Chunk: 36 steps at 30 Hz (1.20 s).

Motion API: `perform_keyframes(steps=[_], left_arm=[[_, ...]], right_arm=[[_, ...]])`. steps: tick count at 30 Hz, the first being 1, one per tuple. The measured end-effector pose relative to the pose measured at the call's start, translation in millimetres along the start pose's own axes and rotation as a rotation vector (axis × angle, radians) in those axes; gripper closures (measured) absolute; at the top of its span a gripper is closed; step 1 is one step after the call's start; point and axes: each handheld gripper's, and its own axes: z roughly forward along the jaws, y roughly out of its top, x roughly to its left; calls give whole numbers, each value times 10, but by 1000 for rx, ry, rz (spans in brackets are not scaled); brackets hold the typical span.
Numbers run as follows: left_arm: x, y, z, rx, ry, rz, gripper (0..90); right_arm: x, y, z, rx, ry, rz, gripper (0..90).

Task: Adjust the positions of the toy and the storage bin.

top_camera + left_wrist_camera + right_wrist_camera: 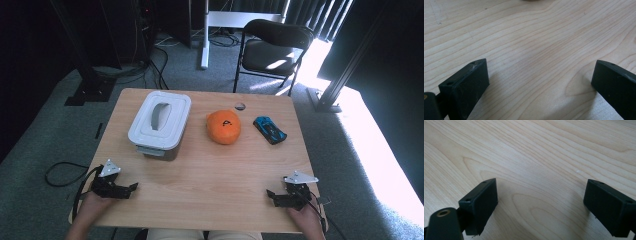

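While both grippers rest near the table's (210, 170) front edge, nothing sits between their jaws. The left gripper (131, 188) gapes wide at the table's front left corner. The right gripper (270, 194), equally spread, sits at its front right corner.

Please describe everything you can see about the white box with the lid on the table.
The white box is a rectangular container, plastic by its look, with rounded corners. Its white lid is on and has a grey handle lying flat in a recess along the middle. Below the lid the walls look darker, and a grey latch shows on the near side. It stands upright on the far left part of the wooden table, left of the orange ball. Nothing touches it except the table.
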Motion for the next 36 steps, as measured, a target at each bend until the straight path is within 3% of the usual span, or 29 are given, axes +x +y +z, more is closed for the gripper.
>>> perform_keyframes(steps=[8, 11, 21, 28, 36], left_arm=[[-4, -6, -6, -1, -6, 6, 20], [-9, -10, -11, 0, -12, 15, 19], [-13, -1, 0, 5, -19, 19, 1], [-9, -1, 0, 5, -21, 22, 2], [-9, -1, 0, 5, -21, 22, 2]], right_arm=[[-7, -10, -13, -1, 2, 1, 127], [16, -12, -57, 33, 7, -1, 127], [38, -21, -103, 66, -15, 14, 112], [11, -4, -107, 60, -26, 32, 115], [-82, 69, -137, 31, -72, 46, 119]])
